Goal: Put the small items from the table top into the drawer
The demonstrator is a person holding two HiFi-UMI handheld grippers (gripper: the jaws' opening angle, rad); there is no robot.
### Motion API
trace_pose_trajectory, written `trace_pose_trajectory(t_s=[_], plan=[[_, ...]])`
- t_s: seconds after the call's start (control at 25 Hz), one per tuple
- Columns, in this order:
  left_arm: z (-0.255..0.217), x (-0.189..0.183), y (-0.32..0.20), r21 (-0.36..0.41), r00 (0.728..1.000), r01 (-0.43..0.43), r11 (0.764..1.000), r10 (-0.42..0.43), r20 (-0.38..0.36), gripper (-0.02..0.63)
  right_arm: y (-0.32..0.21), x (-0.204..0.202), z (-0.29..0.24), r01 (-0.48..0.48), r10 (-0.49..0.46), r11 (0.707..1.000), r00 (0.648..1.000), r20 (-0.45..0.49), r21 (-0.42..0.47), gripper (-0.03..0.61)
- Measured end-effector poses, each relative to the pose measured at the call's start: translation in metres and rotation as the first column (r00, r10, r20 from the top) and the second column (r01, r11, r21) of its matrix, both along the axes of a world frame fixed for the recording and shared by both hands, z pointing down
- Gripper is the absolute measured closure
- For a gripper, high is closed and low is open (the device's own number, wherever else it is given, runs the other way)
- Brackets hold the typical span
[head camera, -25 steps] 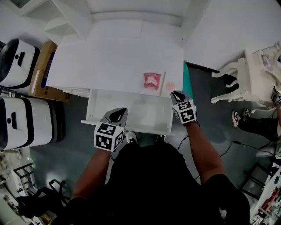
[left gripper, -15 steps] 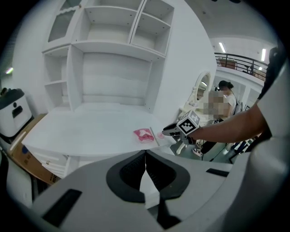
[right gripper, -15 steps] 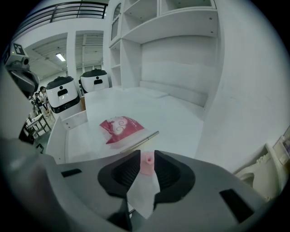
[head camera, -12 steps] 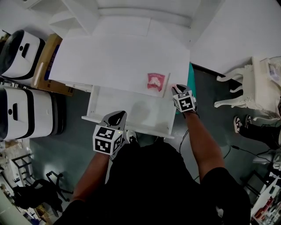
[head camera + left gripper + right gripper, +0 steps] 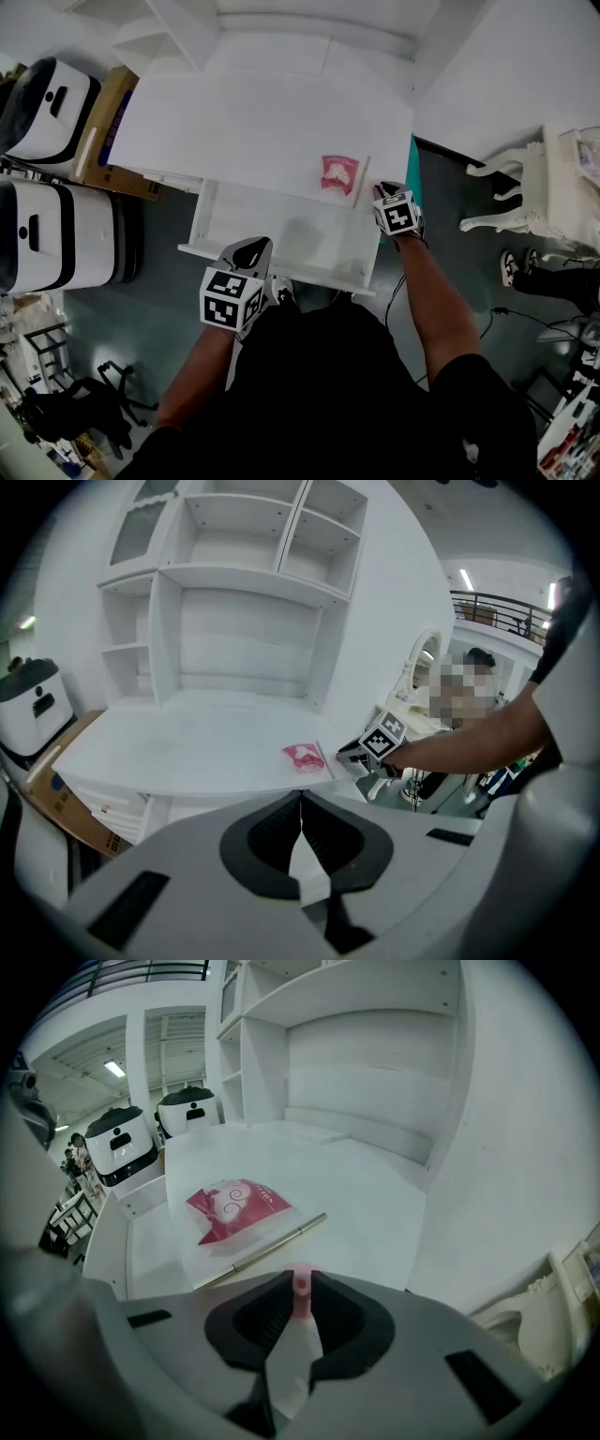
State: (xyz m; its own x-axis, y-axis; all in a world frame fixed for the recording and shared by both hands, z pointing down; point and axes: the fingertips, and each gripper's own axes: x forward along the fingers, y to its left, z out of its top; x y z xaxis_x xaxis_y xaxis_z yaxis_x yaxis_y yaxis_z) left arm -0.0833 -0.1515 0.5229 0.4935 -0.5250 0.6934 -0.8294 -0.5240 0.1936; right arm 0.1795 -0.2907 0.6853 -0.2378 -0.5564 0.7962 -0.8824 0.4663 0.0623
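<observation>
A red-and-white packet [image 5: 339, 174] [image 5: 234, 1206] lies near the white desk's front right corner. A thin pen [image 5: 361, 175] [image 5: 272, 1249] lies just right of it. My right gripper [image 5: 384, 192] [image 5: 302, 1283] sits at that corner, shut on a small pink item [image 5: 302, 1285] pinched at its jaw tips. Below the desk's front edge the white drawer [image 5: 281, 234] stands pulled out, and I see nothing in it. Over the drawer's near left corner my left gripper [image 5: 251, 246] [image 5: 301, 799] hangs shut and holds nothing. The left gripper view also shows the packet [image 5: 304, 756] and the right gripper [image 5: 361, 754].
Two white robot units [image 5: 42, 112] [image 5: 56, 248] and a cardboard box [image 5: 98, 131] stand left of the desk. A white ornate stool [image 5: 544, 197] and a person's shoes [image 5: 511, 267] are on the right. Open shelves [image 5: 244, 621] rise behind the desk.
My right gripper has moved forward to the desk's front right corner, over the spot where a pink item lay; that item now sits between its jaws. The left gripper has barely moved.
</observation>
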Motion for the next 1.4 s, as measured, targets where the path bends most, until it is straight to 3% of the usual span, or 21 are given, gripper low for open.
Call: trace_pose_trajectory(t_s=[0.64, 0.96, 1.12, 1.4], plan=[[0.004, 0.000, -0.004, 0.017, 0.998, -0.062, 0.998, 0.063, -0.032, 0.603, 0.041, -0.023, -0.053, 0.036, -0.038, 0.996, 0.999, 0.024, 0.082, 0.517], [0.011, -0.002, -0.002, 0.007, 0.996, -0.079, 0.997, 0.079, -0.041, 0.603, 0.096, -0.077, -0.054, 0.153, -0.157, 0.987, 0.985, 0.076, 0.059, 0.517], [0.012, -0.004, 0.005, 0.003, 0.995, -0.083, 0.997, 0.083, -0.049, 0.603, 0.116, -0.112, -0.029, 0.278, -0.278, 0.960, 0.958, 0.063, 0.009, 0.517], [0.013, -0.020, 0.006, -0.008, 0.999, -0.030, 1.000, 0.029, -0.040, 0.603, 0.116, -0.160, 0.039, 0.468, -0.470, 0.882, 0.882, -0.022, -0.057, 0.517]])
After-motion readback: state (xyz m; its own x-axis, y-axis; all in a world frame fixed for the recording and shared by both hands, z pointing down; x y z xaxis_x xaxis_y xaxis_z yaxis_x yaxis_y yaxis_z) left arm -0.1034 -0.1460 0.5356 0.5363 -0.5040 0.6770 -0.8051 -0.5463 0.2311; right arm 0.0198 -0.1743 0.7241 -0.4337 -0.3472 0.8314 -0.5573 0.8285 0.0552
